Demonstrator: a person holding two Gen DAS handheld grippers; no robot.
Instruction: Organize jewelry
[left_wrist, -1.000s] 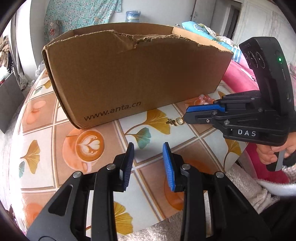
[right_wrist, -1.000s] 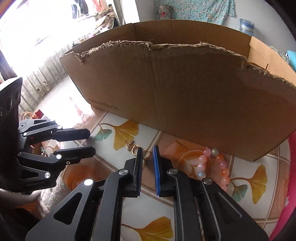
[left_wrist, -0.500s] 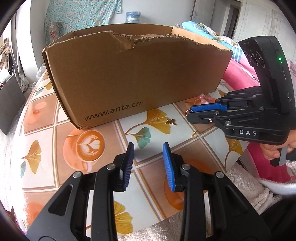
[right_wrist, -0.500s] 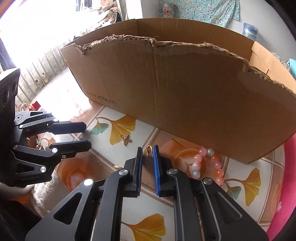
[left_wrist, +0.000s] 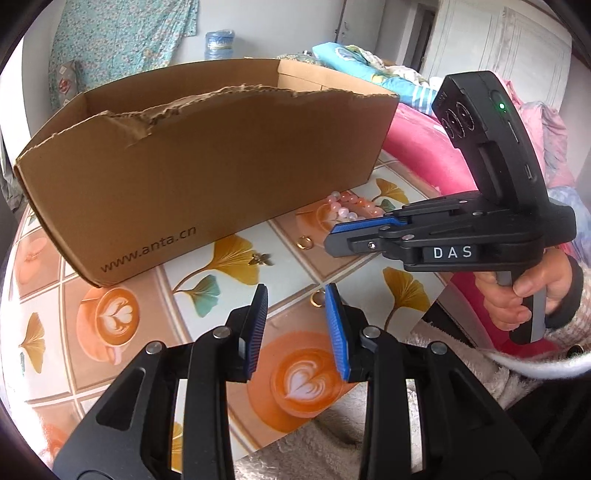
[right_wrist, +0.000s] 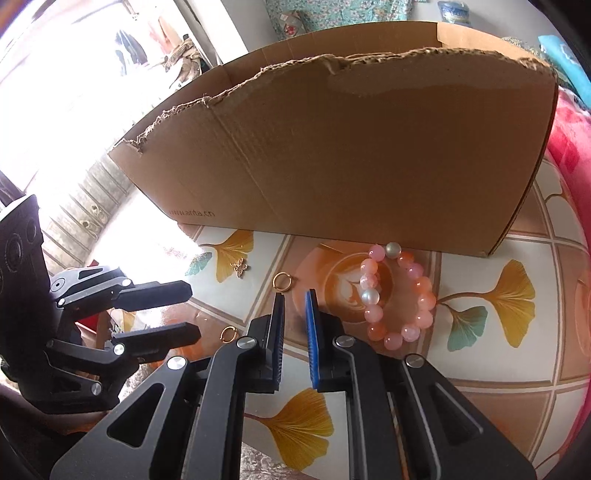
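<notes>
4 loose pieces lie on the patterned table (right_wrist: 480, 373) in front of the cardboard box (right_wrist: 351, 147): bead bracelet (right_wrist: 397, 295) centre-right, butterfly charm (right_wrist: 239, 266), 2 gold rings (right_wrist: 282, 281). Right gripper (right_wrist: 293, 299) nearly closed, empty, just below 1 ring. Left gripper (left_wrist: 295, 295) part open, empty. Pick step; next: open, straddle ring, pinch.

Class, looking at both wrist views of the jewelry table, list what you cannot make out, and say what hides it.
- Inside of the cardboard box: both views, hidden by its tall front wall.
- Butterfly charm: too small for detail in either view.
- Second gold ring: left wrist view, partly behind the left gripper finger.
- Bead bracelet: left wrist view, partly covered by the right gripper.
</notes>
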